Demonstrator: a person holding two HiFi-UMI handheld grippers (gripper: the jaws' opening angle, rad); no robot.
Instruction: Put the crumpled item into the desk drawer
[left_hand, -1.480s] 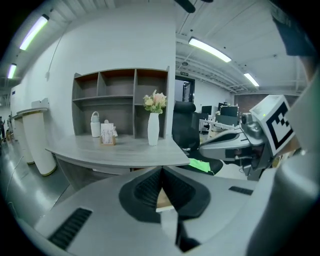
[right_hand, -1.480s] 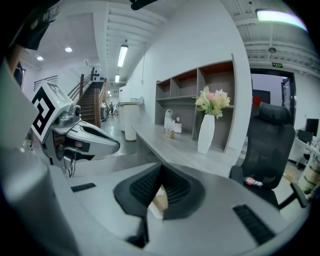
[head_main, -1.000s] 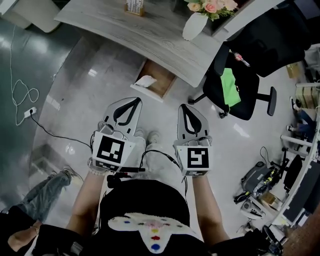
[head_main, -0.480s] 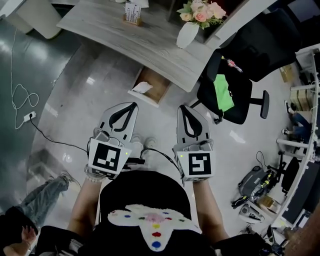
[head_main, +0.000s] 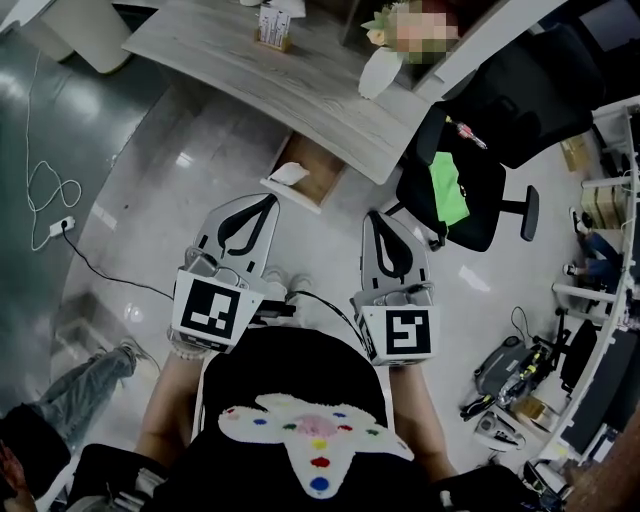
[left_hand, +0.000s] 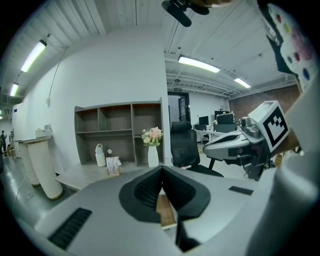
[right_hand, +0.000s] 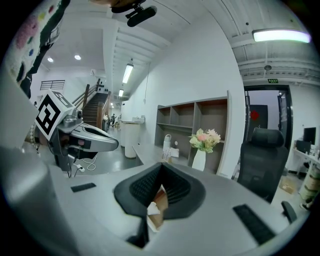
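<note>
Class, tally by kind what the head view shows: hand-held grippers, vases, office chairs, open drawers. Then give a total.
Hand-held grippers: 2
Vase: 1
Office chair: 1
Open drawer: 1
Total: 5

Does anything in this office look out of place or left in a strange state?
Yes. The desk drawer stands pulled out from under the desk, and a crumpled white item lies in it near its front panel. A loose white cable also trails across the floor at the left.
</note>
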